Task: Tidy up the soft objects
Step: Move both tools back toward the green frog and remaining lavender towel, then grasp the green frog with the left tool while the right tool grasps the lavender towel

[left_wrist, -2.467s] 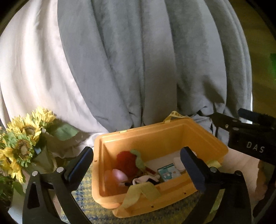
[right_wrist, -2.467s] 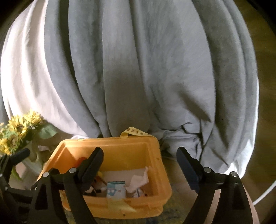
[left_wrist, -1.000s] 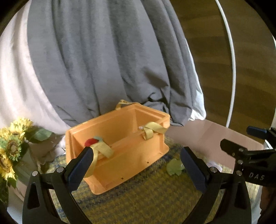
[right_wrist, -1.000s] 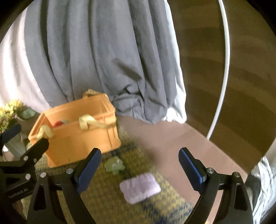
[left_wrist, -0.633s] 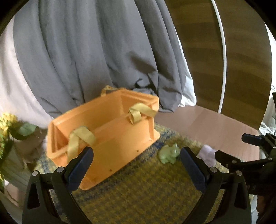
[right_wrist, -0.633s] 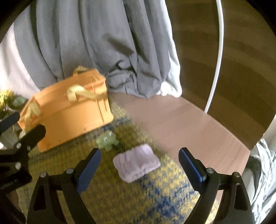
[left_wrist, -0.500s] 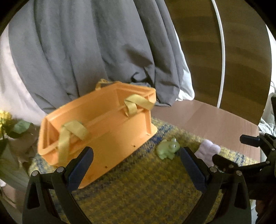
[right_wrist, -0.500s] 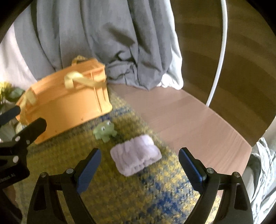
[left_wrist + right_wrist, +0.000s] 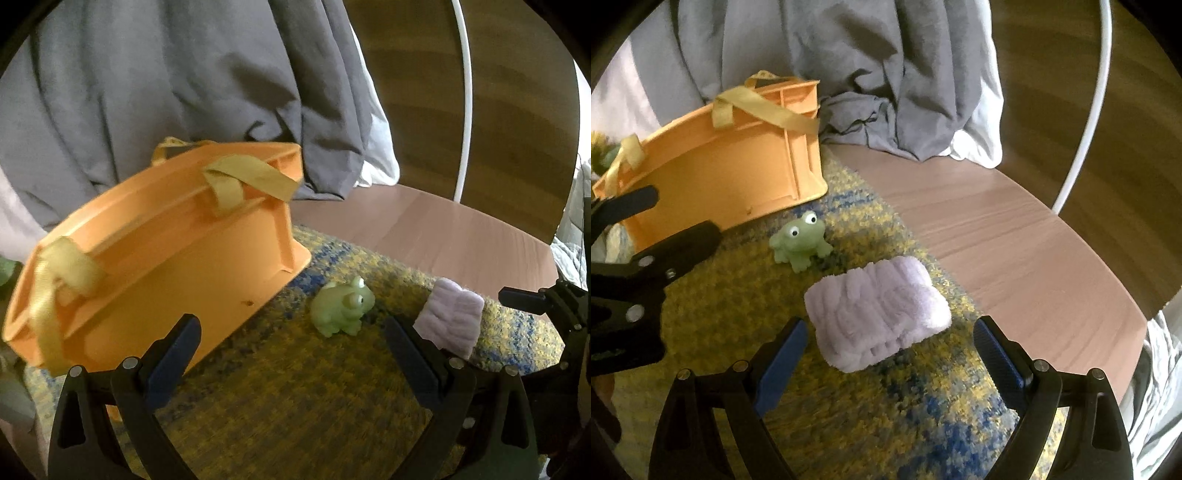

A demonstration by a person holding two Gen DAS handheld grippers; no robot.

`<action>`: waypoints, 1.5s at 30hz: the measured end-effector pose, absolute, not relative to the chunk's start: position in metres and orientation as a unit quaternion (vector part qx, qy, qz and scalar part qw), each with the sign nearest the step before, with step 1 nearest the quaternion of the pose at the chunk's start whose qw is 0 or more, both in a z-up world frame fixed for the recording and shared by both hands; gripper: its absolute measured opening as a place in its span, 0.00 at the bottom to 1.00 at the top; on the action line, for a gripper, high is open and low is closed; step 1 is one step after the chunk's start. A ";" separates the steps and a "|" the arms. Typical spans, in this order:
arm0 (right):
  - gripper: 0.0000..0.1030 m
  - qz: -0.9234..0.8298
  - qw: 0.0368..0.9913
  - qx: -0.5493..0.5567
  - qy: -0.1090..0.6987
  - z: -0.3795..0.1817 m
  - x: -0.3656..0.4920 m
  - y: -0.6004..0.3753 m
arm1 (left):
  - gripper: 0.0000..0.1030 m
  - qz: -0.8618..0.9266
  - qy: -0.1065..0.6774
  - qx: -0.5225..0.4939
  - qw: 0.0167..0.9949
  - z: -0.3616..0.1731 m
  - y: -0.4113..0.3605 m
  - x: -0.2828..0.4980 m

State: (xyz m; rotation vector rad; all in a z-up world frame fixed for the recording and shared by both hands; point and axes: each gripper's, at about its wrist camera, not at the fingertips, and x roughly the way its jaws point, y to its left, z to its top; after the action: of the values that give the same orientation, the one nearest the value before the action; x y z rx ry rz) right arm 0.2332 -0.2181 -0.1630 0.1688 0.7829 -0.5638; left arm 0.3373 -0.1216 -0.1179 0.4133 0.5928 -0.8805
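Home, woven rug [image 9: 894, 417], draped bedding [image 9: 849, 55]

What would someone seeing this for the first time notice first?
Probably the orange bin with yellow straps, sitting at the left on a yellow and blue mat. Next, the little green frog just in front of the bin, and the lilac towel lying beside it, right ahead of the open right tongs. Grey cloth hangs behind it all.
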 end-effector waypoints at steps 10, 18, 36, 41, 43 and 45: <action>0.89 -0.256 0.885 0.091 0.379 -0.174 0.240 -0.233 | 0.98 -0.450 0.308 0.210 0.812 -0.138 -0.164 0.349; 0.78 -0.245 0.890 0.103 0.370 -0.173 0.243 -0.245 | 0.97 -0.455 0.330 0.218 0.798 -0.152 -0.189 0.355; 0.38 -0.259 0.881 0.151 0.366 -0.171 0.245 -0.271 | 0.55 -0.443 0.390 0.220 0.776 -0.176 -0.207 0.369; 0.29 -0.251 0.886 0.152 0.359 -0.168 0.245 -0.271 | 0.54 -0.443 0.384 0.213 0.782 -0.170 -0.205 0.365; 0.28 -0.247 0.888 0.154 0.356 -0.166 0.243 -0.271 | 0.53 -0.441 0.375 0.214 0.787 -0.166 -0.201 0.362; 0.26 -0.245 0.889 0.158 0.353 -0.165 0.241 -0.271 | 0.52 -0.438 0.369 0.215 0.791 -0.162 -0.199 0.360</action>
State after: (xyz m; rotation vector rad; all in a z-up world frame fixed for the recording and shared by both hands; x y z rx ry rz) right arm 0.2414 -0.2706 -0.1654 0.3275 0.7337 -0.5081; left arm 0.3600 -0.1990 -0.1623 0.4620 0.7938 -0.9419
